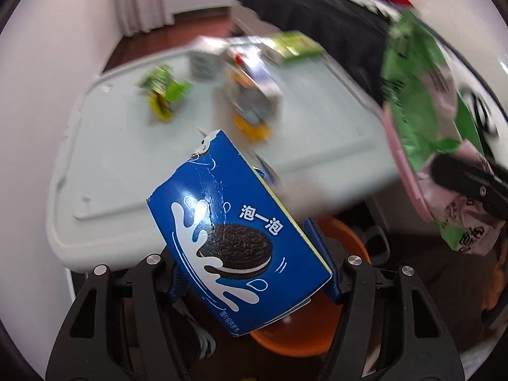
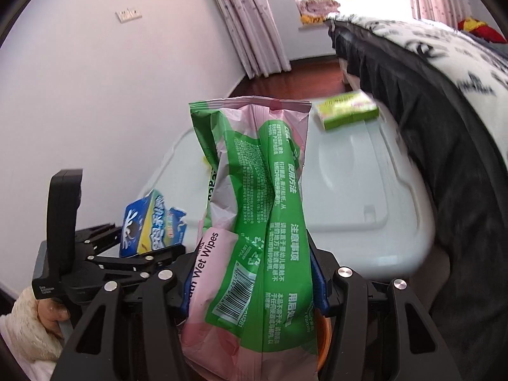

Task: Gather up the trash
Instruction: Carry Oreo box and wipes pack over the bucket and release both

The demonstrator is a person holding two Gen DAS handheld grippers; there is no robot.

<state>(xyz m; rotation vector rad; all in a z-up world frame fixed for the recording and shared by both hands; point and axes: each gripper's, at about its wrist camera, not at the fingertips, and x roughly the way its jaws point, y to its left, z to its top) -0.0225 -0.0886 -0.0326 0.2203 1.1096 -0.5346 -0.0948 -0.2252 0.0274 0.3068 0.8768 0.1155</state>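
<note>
The left gripper [image 1: 254, 281] was clamped on a blue Oreo box [image 1: 235, 241] above an orange bin [image 1: 301, 333]. The right gripper [image 2: 252, 281] pinched a wet wipes pack [image 2: 260, 209]. At 12 o'clock, wrappers [image 1: 165, 90] littered the grey lid [image 1: 127, 165].

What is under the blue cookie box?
Below the blue cardboard cookie box, held in the left gripper, sits a round orange plastic bin. The box covers most of it, so its inside cannot be seen.
</note>
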